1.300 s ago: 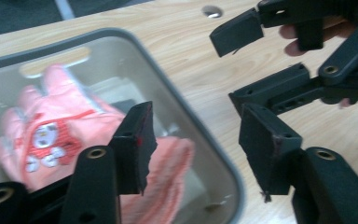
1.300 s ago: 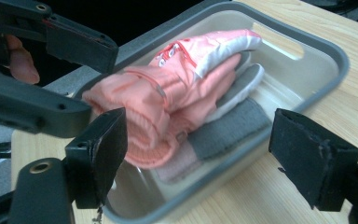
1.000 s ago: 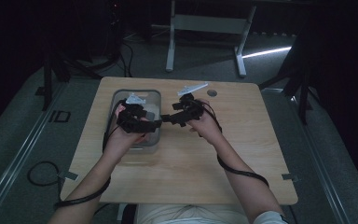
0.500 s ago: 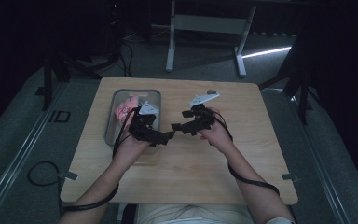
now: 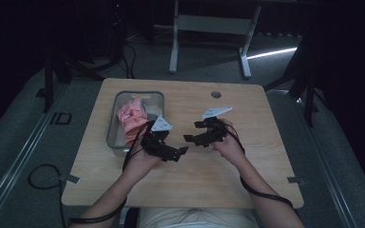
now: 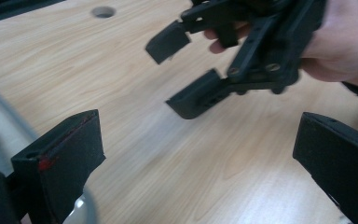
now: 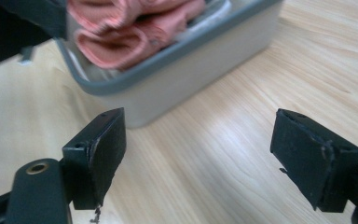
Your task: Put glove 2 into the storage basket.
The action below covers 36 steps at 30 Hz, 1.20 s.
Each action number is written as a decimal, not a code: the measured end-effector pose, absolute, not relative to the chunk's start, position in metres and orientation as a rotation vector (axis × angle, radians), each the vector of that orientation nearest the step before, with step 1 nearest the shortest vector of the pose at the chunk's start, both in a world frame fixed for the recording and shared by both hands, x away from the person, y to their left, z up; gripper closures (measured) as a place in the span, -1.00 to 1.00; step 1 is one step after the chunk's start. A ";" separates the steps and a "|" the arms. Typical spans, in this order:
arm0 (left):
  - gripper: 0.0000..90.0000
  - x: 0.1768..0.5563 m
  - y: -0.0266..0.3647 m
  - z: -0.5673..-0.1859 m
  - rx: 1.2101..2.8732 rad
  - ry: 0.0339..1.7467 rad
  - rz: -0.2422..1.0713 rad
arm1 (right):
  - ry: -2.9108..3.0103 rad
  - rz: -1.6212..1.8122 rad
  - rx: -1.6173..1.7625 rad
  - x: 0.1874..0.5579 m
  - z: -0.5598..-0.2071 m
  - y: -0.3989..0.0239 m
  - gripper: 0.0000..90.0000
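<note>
Since the earlier frames you have drawn both hands back from the tub toward your side of the table, and the pink cloth that your grippers were working over a second ago now lies in the tub by itself; your left jaws have just been opening, with nothing between them. In the high view, your left gripper (image 5: 177, 153) sits over bare wood just beside the tub's near right corner, and your right gripper (image 5: 192, 139) faces it from the right, tips near each other but apart. The grey tub (image 5: 158, 96) stands on the left half of the wooden table (image 5: 266, 156), and the pink cloth (image 5: 130, 118) is bunched inside it, rising above the rim. In the left gripper view, your own two jaws stand wide apart at the bottom corners with only tabletop between them, and your right gripper (image 6: 179, 74) shows farther off, its jaws spread and empty, held in your hand (image 6: 340, 42). In the right gripper view, your right jaws are likewise wide apart and hold nothing; beyond them stands the tub (image 7: 191, 88), with the pink cloth (image 7: 130, 28) folded inside against its near wall, well clear of the pads (image 7: 105, 149).
</note>
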State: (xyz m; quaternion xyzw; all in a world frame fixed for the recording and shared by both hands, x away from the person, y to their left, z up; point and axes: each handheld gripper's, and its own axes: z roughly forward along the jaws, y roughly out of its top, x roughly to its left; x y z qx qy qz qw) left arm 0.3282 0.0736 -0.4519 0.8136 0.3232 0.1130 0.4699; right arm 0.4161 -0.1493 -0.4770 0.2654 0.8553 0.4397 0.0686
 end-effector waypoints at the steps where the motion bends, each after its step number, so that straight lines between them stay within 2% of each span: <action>1: -0.97 0.326 0.072 -0.456 2.003 0.782 0.279 | 2.570 1.329 0.800 0.415 -0.478 -0.151 -0.60; 22: -0.97 0.306 0.037 -0.498 2.071 0.641 0.218 | 2.582 1.269 0.854 0.400 -0.518 -0.187 -0.63; 36: -0.97 0.308 0.032 -0.533 2.107 0.683 0.234 | 2.560 1.170 0.903 0.395 -0.542 -0.198 -0.64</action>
